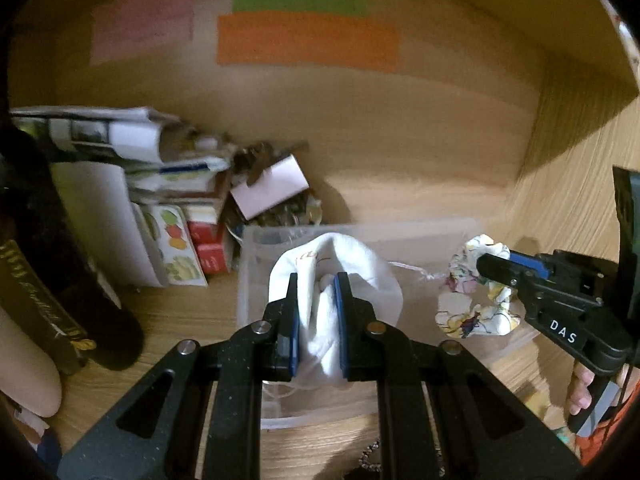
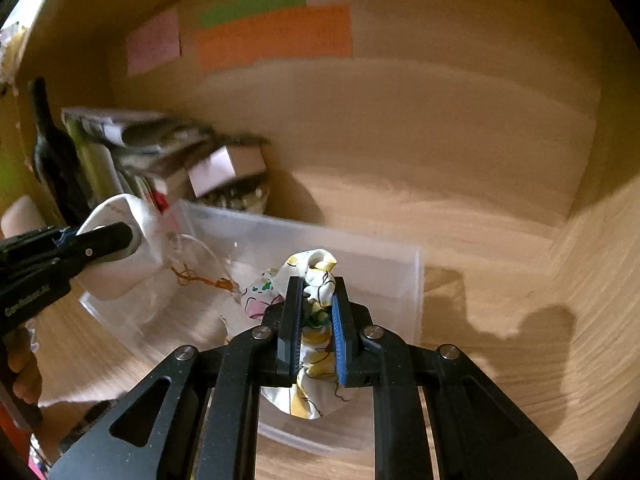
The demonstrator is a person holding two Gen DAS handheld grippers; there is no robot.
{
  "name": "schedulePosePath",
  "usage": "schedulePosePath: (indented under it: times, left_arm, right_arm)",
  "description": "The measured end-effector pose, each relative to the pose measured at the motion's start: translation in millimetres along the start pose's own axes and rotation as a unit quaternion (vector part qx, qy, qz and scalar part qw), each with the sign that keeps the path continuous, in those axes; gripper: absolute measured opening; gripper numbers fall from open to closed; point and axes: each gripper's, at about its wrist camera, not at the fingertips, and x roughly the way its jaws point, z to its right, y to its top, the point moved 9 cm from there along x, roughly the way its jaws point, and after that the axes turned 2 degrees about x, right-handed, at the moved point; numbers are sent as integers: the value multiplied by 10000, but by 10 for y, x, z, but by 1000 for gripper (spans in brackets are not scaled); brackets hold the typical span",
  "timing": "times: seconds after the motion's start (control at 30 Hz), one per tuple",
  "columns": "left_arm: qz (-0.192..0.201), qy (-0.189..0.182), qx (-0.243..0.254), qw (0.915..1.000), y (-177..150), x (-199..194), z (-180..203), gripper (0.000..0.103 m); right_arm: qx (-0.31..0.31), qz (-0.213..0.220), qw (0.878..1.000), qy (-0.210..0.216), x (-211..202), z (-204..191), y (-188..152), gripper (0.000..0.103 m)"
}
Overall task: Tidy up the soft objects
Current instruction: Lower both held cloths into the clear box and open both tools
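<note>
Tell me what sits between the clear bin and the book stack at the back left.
In the left wrist view, a tilted small box atop dark clutter sits between the clear bin and book stack.

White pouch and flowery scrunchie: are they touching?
Apart. The left wrist view shows bin between the white pouch and the scrunchie.

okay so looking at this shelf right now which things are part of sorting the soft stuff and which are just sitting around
Part of the job:
white cloth pouch, clamped in the left gripper
floral scrunchie, clamped in the right gripper
clear plastic bin beneath both

Just lying about:
stack of booklets
small box
dark bottle
coloured paper strips
</note>
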Motion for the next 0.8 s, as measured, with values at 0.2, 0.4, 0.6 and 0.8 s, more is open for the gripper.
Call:
schedulePosePath:
  times: [0.2, 0.4, 0.6, 0.8]
  left_arm:
    - [-387, -19, 263, 9989, -138, 227, 112, 14]
    - [-694, -97, 296, 9971, -261, 327, 161, 17]
    - [-572, -186, 206, 9980, -263, 146, 180, 43]
    - [-155, -181, 204, 9995, -127, -190, 159, 68]
  right_arm:
    - [-121, -293, 9995, 53, 121, -31, -85, 13]
    - [-334, -413, 9985, 95, 151, -116, -127, 18]
    - [-295, -296, 9990, 152, 18, -125, -75, 40]
    - [-221, 163, 9995, 149, -351, -128, 64, 56]
